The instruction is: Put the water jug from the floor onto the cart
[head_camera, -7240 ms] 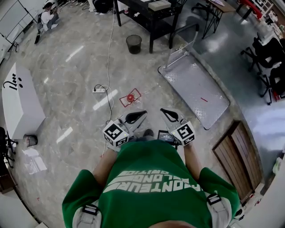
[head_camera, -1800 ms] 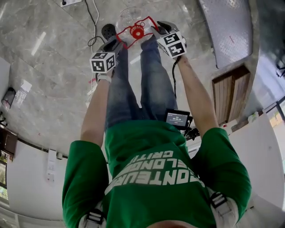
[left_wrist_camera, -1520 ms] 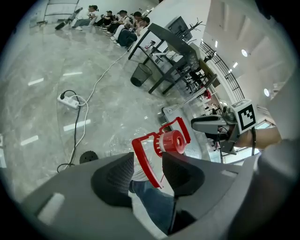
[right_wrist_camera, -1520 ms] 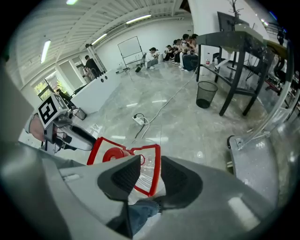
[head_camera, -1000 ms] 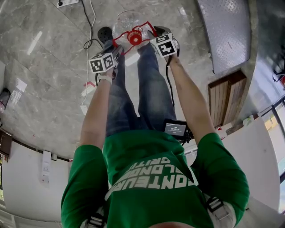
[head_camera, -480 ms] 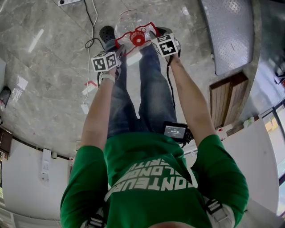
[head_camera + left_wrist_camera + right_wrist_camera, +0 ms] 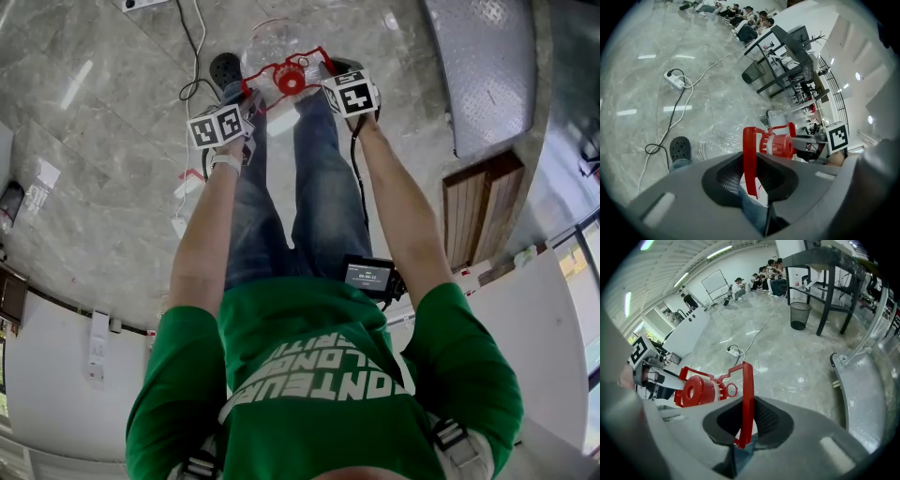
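Scene: seen from above, a person in a green shirt (image 7: 319,366) bends over a grey marble floor (image 7: 103,178), both arms stretched toward the top centre of the frame.
Water jug: the clear, round water jug (image 7: 267,42) is at the top centre of the head view, just beyond the person's legs. Its red cap (image 7: 289,80) faces the camera. I cannot tell whether it rests on the floor.
Handle: a red handle (image 7: 747,394) frames the cap, with one upright bar on each side.
Left gripper: the left gripper (image 7: 244,98) sits left of the cap and reaches the handle's left bar. In the left gripper view its jaws are closing on that bar, which stands between the pads, with the cap just to the bar's right.
Right gripper: the right gripper (image 7: 330,70) sits right of the cap. In the right gripper view its jaws are closing on the other bar, caught between the pads, with the cap to its left.
Cart: the flat metal cart (image 7: 492,66) lies at the upper right of the head view, well apart from the jug.
Nearby: a black shoe (image 7: 225,67) is just left of the jug, and a white power strip (image 7: 675,80) lies on the floor at the upper left of the left gripper view.
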Available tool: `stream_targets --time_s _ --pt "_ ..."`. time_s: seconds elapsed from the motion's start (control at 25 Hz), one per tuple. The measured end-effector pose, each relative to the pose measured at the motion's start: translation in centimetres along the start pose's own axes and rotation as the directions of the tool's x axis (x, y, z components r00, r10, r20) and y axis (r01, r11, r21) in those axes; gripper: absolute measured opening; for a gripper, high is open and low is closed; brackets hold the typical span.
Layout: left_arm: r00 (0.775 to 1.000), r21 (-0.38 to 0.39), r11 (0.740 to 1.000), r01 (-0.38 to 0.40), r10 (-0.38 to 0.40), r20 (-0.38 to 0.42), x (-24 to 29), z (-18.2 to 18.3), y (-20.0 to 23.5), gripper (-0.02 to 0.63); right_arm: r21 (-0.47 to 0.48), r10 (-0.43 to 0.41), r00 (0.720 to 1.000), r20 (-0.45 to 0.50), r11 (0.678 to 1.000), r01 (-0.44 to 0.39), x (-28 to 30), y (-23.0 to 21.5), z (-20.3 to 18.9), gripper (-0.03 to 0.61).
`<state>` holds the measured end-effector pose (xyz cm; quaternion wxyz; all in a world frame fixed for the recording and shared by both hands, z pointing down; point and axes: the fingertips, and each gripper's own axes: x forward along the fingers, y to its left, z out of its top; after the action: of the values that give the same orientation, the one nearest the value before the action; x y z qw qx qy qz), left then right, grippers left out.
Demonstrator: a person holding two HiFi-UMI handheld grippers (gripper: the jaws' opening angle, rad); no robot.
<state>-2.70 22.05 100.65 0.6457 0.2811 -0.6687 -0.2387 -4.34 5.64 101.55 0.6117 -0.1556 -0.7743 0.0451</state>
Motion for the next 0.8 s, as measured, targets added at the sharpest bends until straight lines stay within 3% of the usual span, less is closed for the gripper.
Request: stream_targets --time_s 0.16,0.36,0.6,0.8 --pt "1.000 0.062 0.998 -0.019 0.019 0.015 -1.2 1.9 -1.0 0.083 0.004 0.027 0.999 0.023 1.000 -0.027 -1.0 0.2 0.9 0.029" --pt "0.998 0.147 0.988 0.046 -0.051 0.027 -4.5 4.6 -5.9 0.086 0.027 0.058 0.996 0.067 0.998 -0.059 -5.9 0.6 2.9 0.037" --pt "0.989 0.268 0.955 0.126 -0.141 0.036 -11.6 9.3 -14.8 0.087 0.106 0.025 0.984 0.179 0.993 -0.045 -17.1 1.5 8.7 0.038" --pt "0.973 0.319 0.929 0.189 -0.221 0.066 -19.2 10.9 -23.9 0.089 0.089 0.014 0.966 0.259 0.995 -0.038 -28.7 3.2 12.3 0.038"
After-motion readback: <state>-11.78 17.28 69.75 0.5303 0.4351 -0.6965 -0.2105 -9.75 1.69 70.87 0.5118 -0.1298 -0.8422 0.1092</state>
